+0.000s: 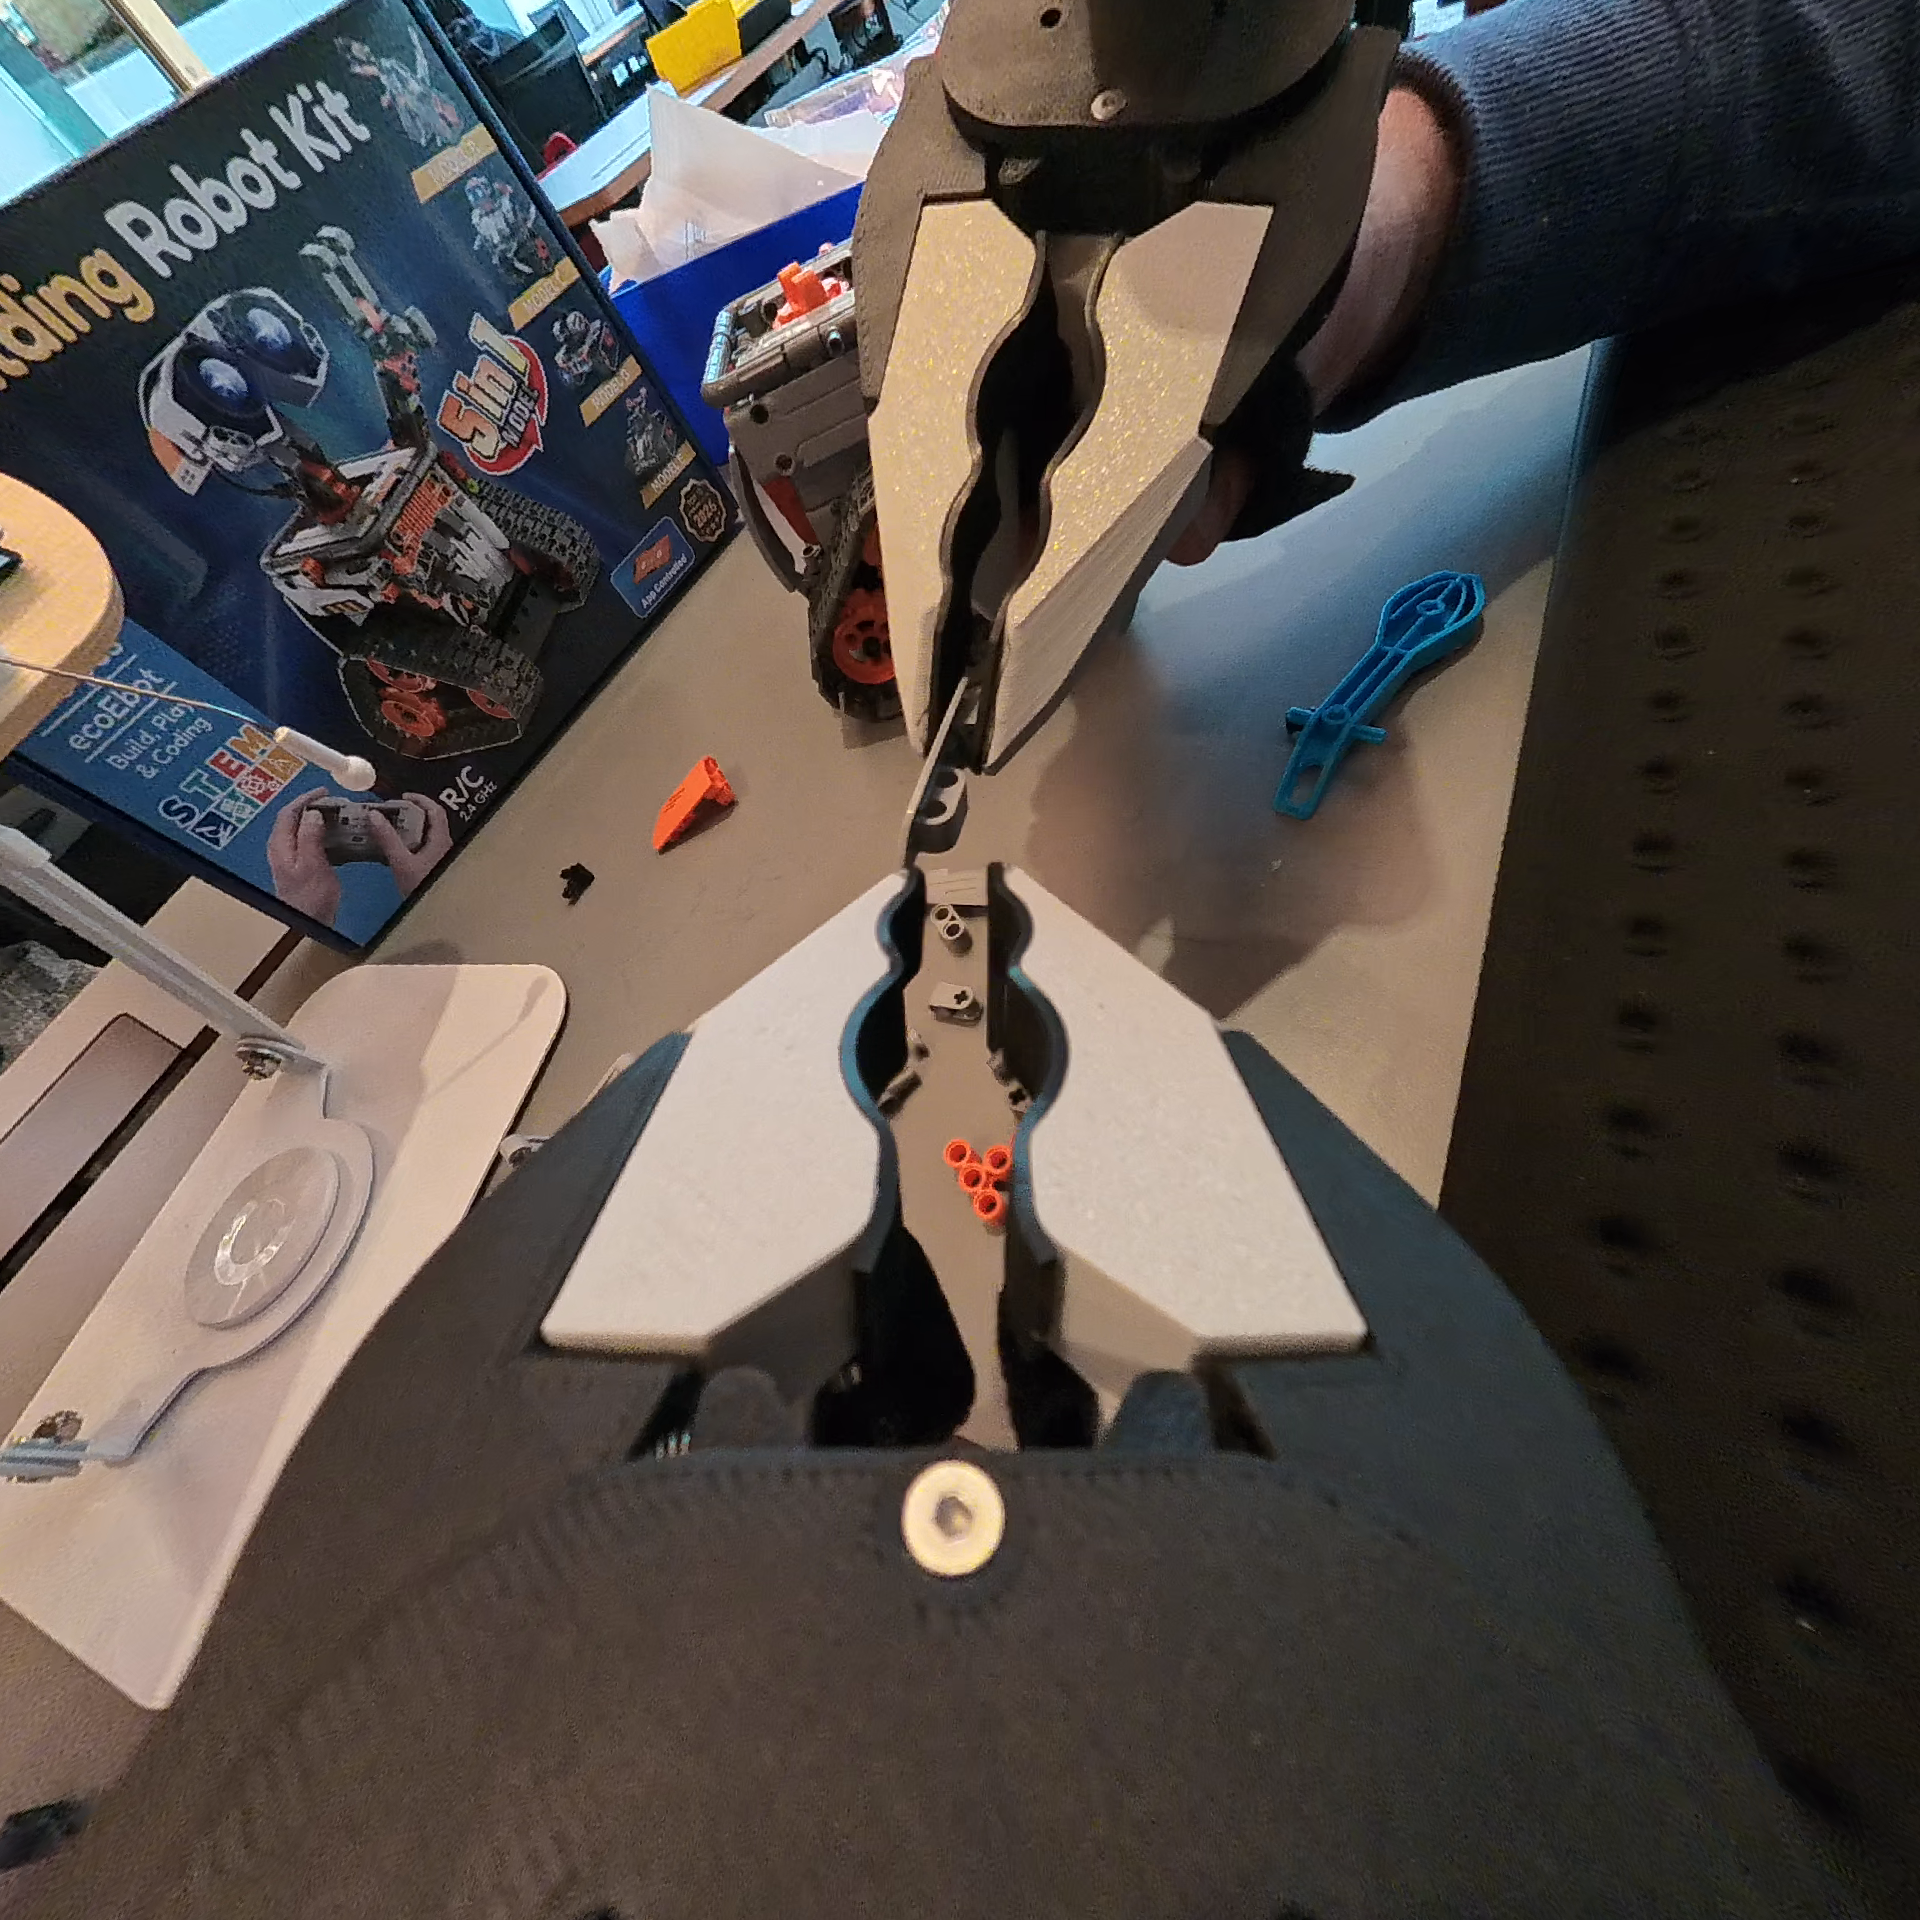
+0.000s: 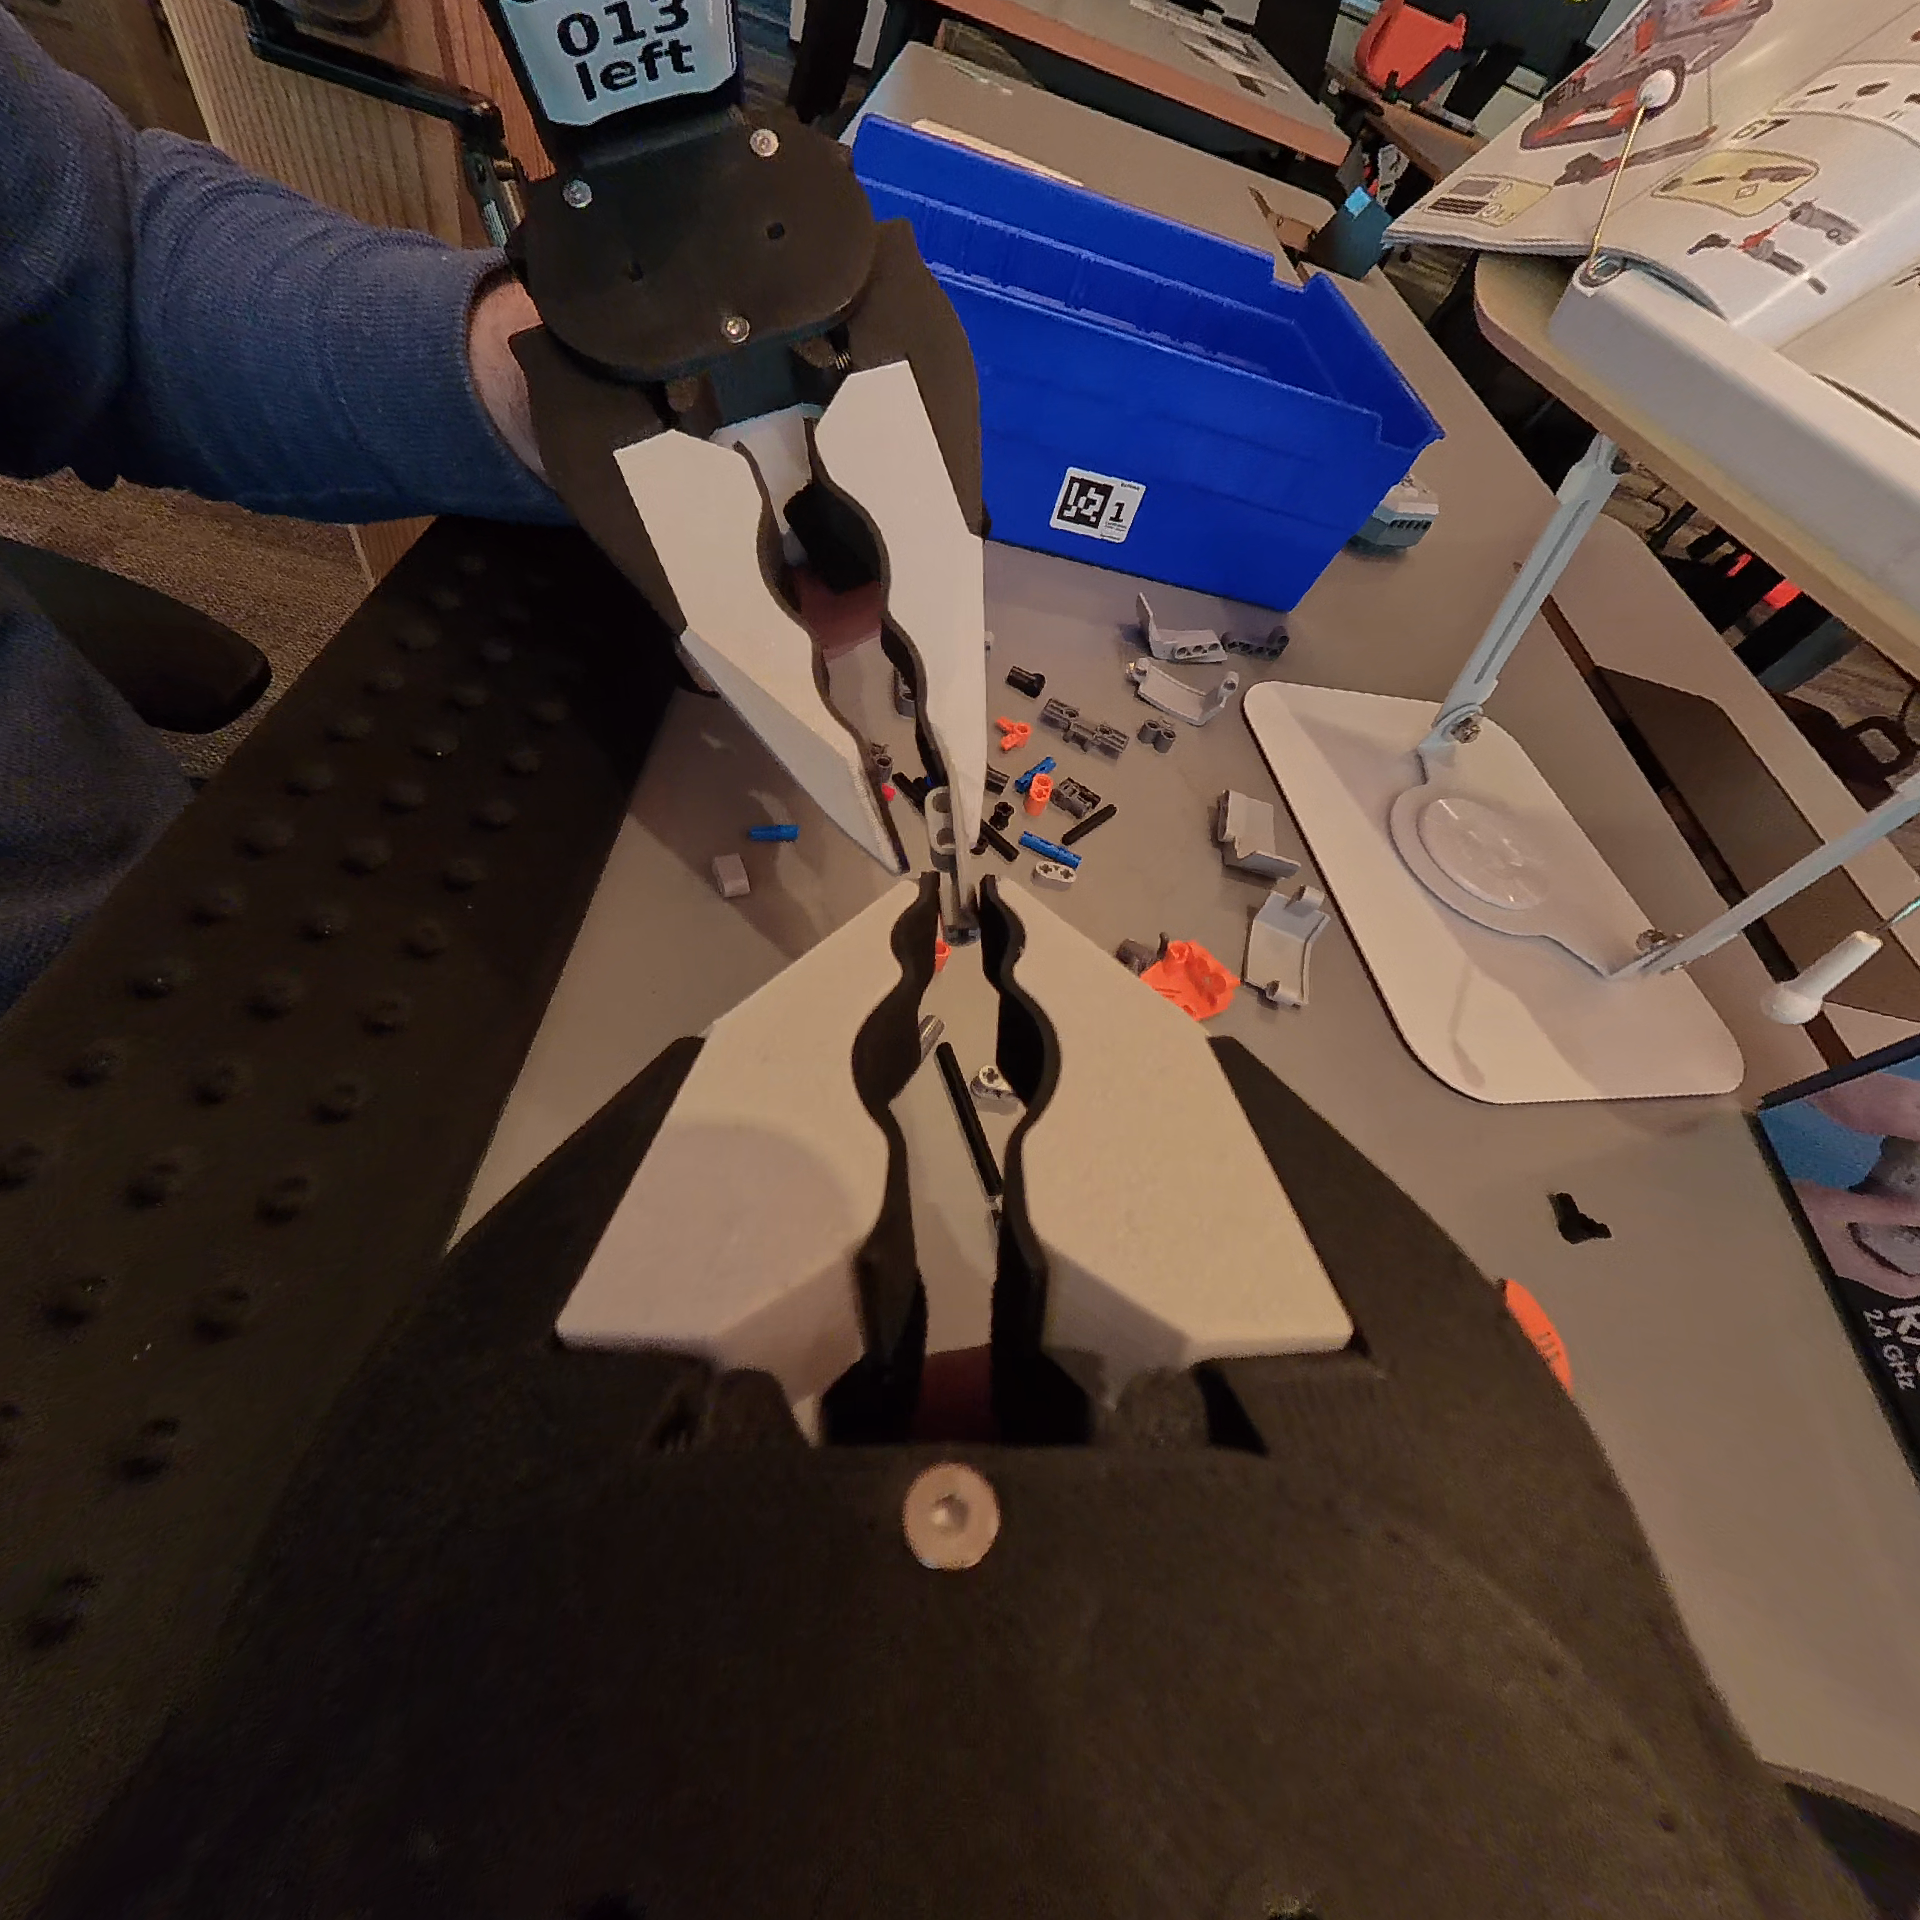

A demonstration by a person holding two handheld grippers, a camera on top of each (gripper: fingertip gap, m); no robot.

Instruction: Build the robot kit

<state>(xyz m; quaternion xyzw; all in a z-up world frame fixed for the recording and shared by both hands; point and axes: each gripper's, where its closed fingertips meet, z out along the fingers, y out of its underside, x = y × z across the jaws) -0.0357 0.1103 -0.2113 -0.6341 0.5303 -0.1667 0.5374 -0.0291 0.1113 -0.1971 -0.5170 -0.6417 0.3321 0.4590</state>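
**Tongs meet tip to tip on one small beam**

Left tongs [image 1: 951,883] and right tongs [image 2: 954,899] point at each other above the grey bench [image 1: 1299,935]. Both are drawn almost together, and each appears clamped on one end of a thin grey plastic beam with round holes [image 1: 938,805]. The beam hangs in the air between them, clear of the bench.

Only the very tips bear on it, so I judge the hold slim. An even squeeze with both hands in one line would keep the beam from twisting.

Small orange plastic rings [image 1: 980,1174] lie on the bench under the left tongs. A scatter of grey, black and blue building pieces [image 2: 1070,800] lies beyond, near a blue plastic bin [image 2: 1143,416]. A half-built grey tracked model [image 1: 800,436] stands behind the right tongs.
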